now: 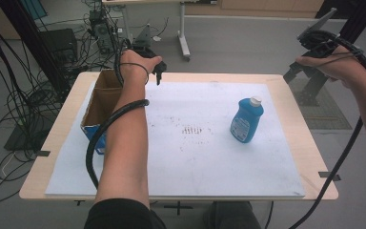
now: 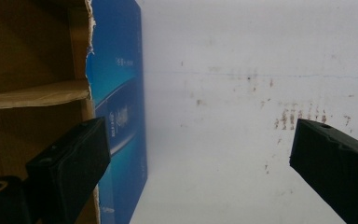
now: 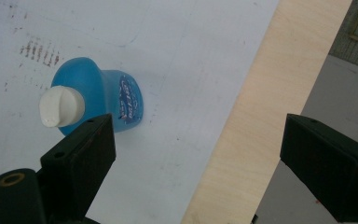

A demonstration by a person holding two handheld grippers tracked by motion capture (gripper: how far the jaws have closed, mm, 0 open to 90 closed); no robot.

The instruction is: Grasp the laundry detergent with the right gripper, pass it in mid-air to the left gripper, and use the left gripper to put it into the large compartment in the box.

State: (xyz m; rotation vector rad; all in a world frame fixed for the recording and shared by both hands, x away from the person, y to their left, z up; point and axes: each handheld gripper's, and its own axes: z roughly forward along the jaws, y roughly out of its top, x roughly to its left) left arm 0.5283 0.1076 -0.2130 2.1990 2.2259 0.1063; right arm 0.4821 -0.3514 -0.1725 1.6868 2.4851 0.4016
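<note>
Both grippers hang in the air with jaws spread wide and nothing between them. Left gripper (image 1: 158, 71) sits over the far edge of the white mat (image 1: 181, 162), just beside the open cardboard box (image 1: 106, 93); in the left gripper view (image 2: 200, 158) its black jaws frame the box's blue side and a stretch of bare, speckled mat. Right gripper (image 1: 295, 72) floats past the table's (image 1: 295, 124) far right corner, off the mat, well apart from the blue bottle (image 1: 246, 121). That bottle stands upright on the right half of the mat, white cap on top, untouched. From the right gripper view (image 3: 198, 154) we look down on the bottle (image 3: 98, 100), low and to the left of the wide gap, its cap just above the left jaw.
</note>
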